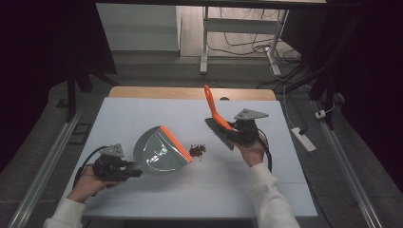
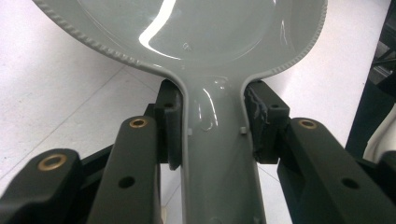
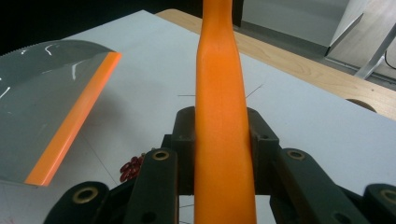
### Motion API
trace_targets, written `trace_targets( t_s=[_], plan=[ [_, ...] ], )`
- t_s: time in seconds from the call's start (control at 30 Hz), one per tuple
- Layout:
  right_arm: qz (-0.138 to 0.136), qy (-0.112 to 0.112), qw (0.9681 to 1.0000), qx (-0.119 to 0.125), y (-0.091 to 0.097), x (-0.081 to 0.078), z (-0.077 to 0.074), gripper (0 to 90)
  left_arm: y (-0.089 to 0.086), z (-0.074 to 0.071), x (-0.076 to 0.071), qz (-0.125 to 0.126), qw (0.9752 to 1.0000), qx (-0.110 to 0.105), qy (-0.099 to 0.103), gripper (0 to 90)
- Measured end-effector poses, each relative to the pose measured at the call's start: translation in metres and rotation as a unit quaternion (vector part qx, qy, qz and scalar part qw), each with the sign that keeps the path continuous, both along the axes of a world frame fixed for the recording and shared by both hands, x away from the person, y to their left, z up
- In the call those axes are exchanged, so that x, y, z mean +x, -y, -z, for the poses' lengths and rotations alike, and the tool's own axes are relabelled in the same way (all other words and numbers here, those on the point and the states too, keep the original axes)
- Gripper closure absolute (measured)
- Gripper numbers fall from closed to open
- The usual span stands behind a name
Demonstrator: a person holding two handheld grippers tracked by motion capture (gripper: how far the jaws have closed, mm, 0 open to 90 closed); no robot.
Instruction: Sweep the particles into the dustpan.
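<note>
A grey dustpan [image 1: 157, 153] with an orange lip [image 1: 177, 142] lies on the white tabletop [image 1: 138, 114], its mouth facing right. My left gripper [image 1: 134, 172] is shut on its grey handle [image 2: 218, 158], one pad pressing on each side. A small pile of dark red bits [image 1: 197, 150] lies just right of the lip. My right gripper [image 1: 234, 133] is shut on an orange-handled brush [image 1: 212, 108], whose grey bristles [image 1: 219, 133] touch the table right of the pile. In the right gripper view the orange handle [image 3: 222, 116] runs up between the jaws, with the dustpan [image 3: 42, 98] and the red bits [image 3: 131, 168] to its left.
A wooden strip [image 1: 190, 92] edges the table's far side. Beyond it stand a white desk frame [image 1: 205, 42] and floor cables [image 1: 247, 45]. A power strip [image 1: 304, 138] lies on the floor to the right.
</note>
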State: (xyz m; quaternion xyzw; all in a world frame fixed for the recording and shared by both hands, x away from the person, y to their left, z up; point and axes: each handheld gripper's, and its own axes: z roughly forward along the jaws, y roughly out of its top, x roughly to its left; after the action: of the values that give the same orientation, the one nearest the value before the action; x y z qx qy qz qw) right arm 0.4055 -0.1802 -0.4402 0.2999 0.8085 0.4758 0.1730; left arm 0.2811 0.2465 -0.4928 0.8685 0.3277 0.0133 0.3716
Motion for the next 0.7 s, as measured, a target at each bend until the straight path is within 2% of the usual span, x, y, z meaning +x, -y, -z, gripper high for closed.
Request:
trace_targets(
  t_s=[0.27,0.4,0.7],
  plan=[
    [-0.011,-0.012,0.9997,-0.018,-0.011,0.004,0.009,70.0,0.005,0.002,-0.001,0.016,0.9998,0.002,-0.008,62.1],
    [-0.015,-0.018,0.9992,-0.031,-0.015,0.006,0.015,70.0,0.008,0.005,-0.001,0.027,0.9994,0.008,-0.018,62.1],
    [-0.016,-0.028,0.9982,-0.050,-0.022,0.008,0.023,70.0,0.013,0.010,-0.001,0.036,0.9986,0.023,-0.031,62.1]
  ],
)
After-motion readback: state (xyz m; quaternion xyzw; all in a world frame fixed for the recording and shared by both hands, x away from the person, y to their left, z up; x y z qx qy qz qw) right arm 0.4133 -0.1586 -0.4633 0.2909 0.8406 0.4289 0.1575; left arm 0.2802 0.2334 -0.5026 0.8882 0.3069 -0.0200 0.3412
